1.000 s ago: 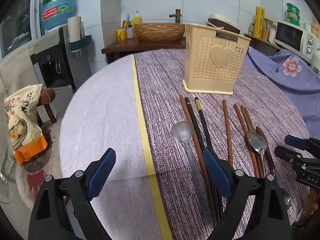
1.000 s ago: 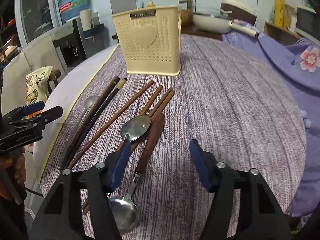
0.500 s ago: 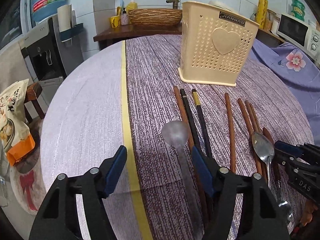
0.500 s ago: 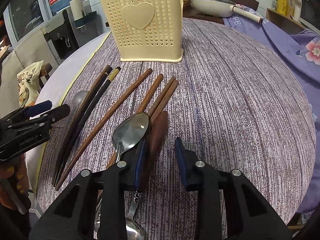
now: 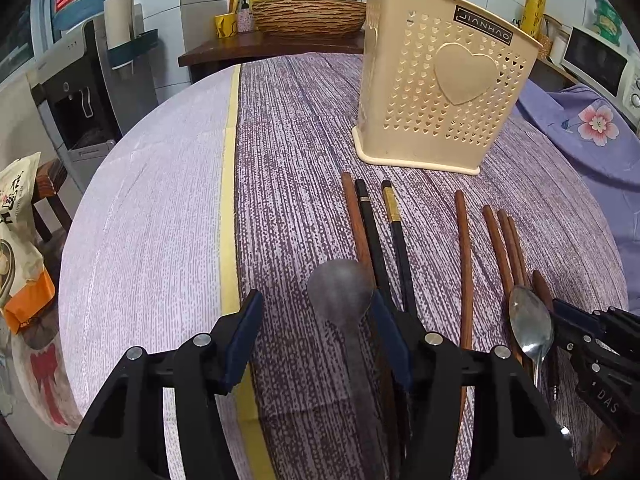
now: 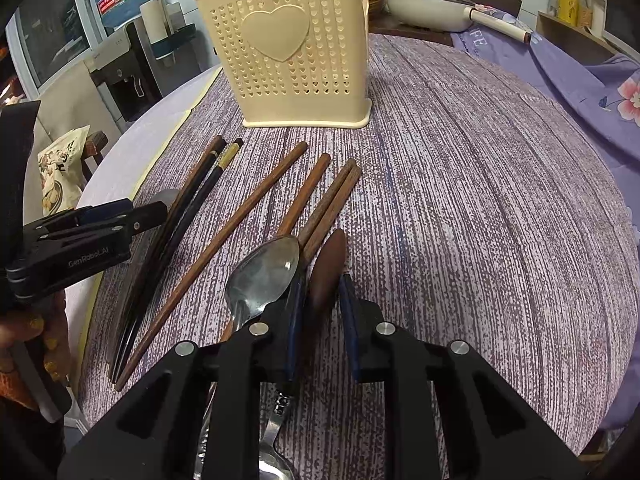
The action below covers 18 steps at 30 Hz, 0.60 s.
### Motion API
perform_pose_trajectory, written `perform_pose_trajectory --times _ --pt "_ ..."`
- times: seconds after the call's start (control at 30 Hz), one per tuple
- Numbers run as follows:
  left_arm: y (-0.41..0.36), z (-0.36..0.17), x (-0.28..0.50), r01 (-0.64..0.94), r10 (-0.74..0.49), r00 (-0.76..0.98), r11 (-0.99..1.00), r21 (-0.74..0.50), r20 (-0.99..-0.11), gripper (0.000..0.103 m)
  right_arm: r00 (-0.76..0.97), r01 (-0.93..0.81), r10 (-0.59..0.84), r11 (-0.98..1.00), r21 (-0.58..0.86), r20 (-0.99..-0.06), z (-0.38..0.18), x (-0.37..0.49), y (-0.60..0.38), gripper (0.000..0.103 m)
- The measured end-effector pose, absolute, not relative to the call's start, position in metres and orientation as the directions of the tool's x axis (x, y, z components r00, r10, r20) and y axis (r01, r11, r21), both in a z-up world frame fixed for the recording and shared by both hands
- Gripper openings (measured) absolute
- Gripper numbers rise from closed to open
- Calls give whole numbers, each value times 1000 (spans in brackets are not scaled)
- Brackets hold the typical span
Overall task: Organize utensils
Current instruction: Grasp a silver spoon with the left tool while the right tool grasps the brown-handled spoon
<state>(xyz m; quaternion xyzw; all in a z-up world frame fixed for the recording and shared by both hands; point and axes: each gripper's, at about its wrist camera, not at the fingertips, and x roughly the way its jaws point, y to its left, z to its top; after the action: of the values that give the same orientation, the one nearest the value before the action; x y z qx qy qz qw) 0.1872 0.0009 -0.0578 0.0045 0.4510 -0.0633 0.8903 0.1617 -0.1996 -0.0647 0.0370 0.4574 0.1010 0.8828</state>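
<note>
Right gripper [image 6: 320, 316]: narrowed, pads either side of wooden spoon [image 6: 326, 276], near right.
Left gripper [image 5: 316, 336]: wide, straddling grey spoon [image 5: 340, 292].
Holder [image 5: 440, 92]: far, upright.

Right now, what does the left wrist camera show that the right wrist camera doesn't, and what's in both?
Only the left wrist view shows the woven basket, the microwave and the grey spoon's whole bowl between the open left gripper fingers. Only the right wrist view shows the white pan and the right gripper closing around the dark wooden spoon. Both show the cream utensil holder, chopsticks and metal spoon.
</note>
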Motion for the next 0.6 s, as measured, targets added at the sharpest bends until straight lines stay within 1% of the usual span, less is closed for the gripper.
perform_pose_trajectory --times 0.2,0.37,0.43,0.5,0.53,0.57,0.6 --pt "-6 -60 193 132 -111 564 990 -43 -818 55 540 -132 218 976 174 -813 -64 168 -200 19" --pt "-11 -61 198 132 -85 566 991 -11 -820 55 547 -142 205 978 152 -811 -64 169 -197 19" --pt "-12 -61 200 129 -78 567 992 -5 -820 50 549 -143 212 977 159 -809 -64 169 -198 19" --pt "-12 -61 201 126 -75 565 992 -4 -822 40 551 -145 218 976 165 -805 -64 170 -199 19" --pt "-12 -60 202 126 -79 563 992 -9 -822 36 552 -146 219 975 166 -804 -65 169 -200 19" --pt "-11 -59 202 126 -81 562 992 -11 -823 34 553 -147 219 975 165 -804 -65 169 -200 18" --pt "-11 -59 202 125 -83 559 992 -15 -825 34 554 -148 218 975 163 -803 -65 169 -200 18"
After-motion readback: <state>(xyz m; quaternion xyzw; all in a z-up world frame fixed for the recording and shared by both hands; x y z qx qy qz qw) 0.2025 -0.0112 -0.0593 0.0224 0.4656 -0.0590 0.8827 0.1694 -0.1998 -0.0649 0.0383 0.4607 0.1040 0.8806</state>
